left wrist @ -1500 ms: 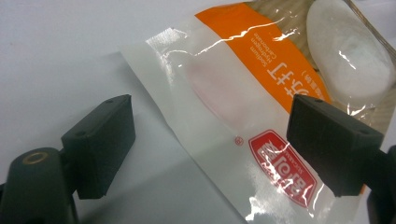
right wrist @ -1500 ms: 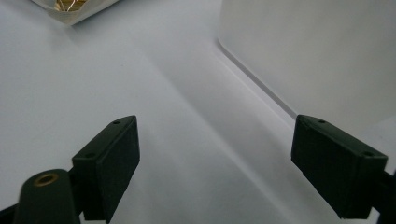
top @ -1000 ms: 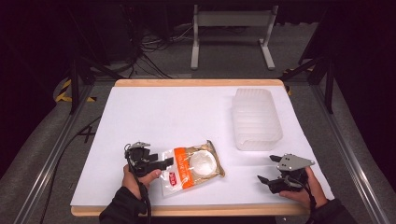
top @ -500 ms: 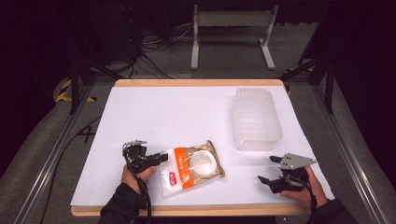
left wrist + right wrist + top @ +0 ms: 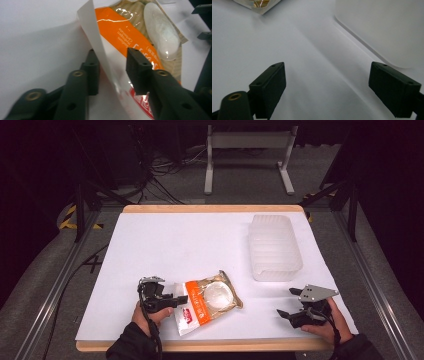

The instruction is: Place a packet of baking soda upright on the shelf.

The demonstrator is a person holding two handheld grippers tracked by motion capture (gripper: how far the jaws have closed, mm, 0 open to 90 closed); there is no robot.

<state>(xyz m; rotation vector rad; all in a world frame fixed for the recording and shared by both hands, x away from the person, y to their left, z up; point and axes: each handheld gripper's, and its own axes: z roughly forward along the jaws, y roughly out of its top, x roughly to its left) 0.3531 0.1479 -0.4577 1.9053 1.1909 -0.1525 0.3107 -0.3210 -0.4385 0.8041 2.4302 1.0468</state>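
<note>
Pouch [image 5: 207, 301] of orange, white and clear film lies flat near the front edge of the white table [image 5: 190, 245], left of centre, its white end toward your left hand and lifted slightly off the surface. Your left gripper [image 5: 176, 299] has its jaws astride that raised white edge; they have just been closing, and in the left gripper view [image 5: 111, 68] the film stands between the two black pads with a gap on the left side, so you cannot tell whether the pads yet pinch it. A round white mass shows through the pouch's clear window. Your right gripper [image 5: 286, 307] rests well apart at the table's front right corner, jaws spread wide with nothing between them, as the right gripper view [image 5: 327, 85] confirms. A ribbed translucent tub [image 5: 274, 246] sits upside down beyond it, toward the far right of the table.
</note>
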